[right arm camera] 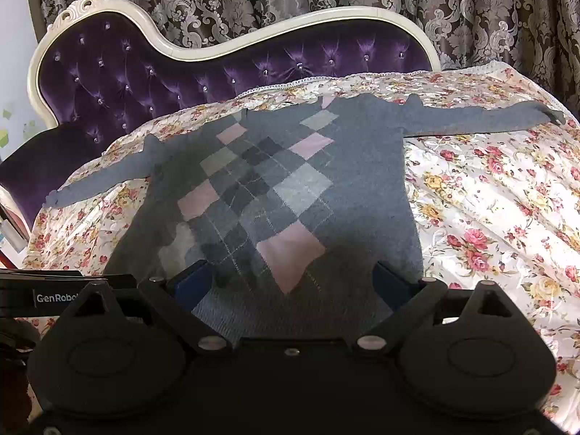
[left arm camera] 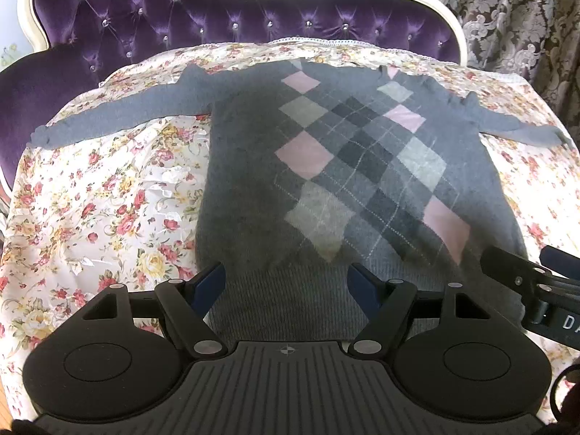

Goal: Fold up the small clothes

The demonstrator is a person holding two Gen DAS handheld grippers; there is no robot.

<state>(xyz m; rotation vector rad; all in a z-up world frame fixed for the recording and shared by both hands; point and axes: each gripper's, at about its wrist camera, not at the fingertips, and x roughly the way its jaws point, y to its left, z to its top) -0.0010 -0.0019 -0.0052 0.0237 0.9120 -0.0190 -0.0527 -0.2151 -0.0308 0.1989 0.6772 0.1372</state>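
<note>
Left sleeve (left arm camera: pixel 108 116) of the grey argyle sweater (left arm camera: pixel 348 166) lies stretched out flat toward the left edge of the floral cloth (left arm camera: pixel 94 217), its cuff near the purple tufted sofa back (left arm camera: pixel 145 14). The sweater lies face up and spread flat on that cloth, collar toward the sofa back, ribbed hem (left arm camera: pixel 290 297) nearest the cameras. The diamond panel of pink, pale grey and dark grey runs down the chest.

The left gripper (left arm camera: pixel 286 282) hovers over the left half of the hem, jaws spread wide, blue pads either side of the ribbing, nothing held between them. Whether the pads touch the knit cannot be told.

The right gripper (right arm camera: pixel 293 282) sits just beside it over the right half of the hem, likewise spread wide and holding nothing; its fingers (left arm camera: pixel 507 264) enter the left wrist view at the lower right edge.

The right sleeve (right arm camera: pixel 482 117) extends straight out across the cloth to the right, its cuff close to the cloth's lace edge. Patterned brown curtain (right arm camera: pixel 471 7) hangs behind the sofa.
</note>
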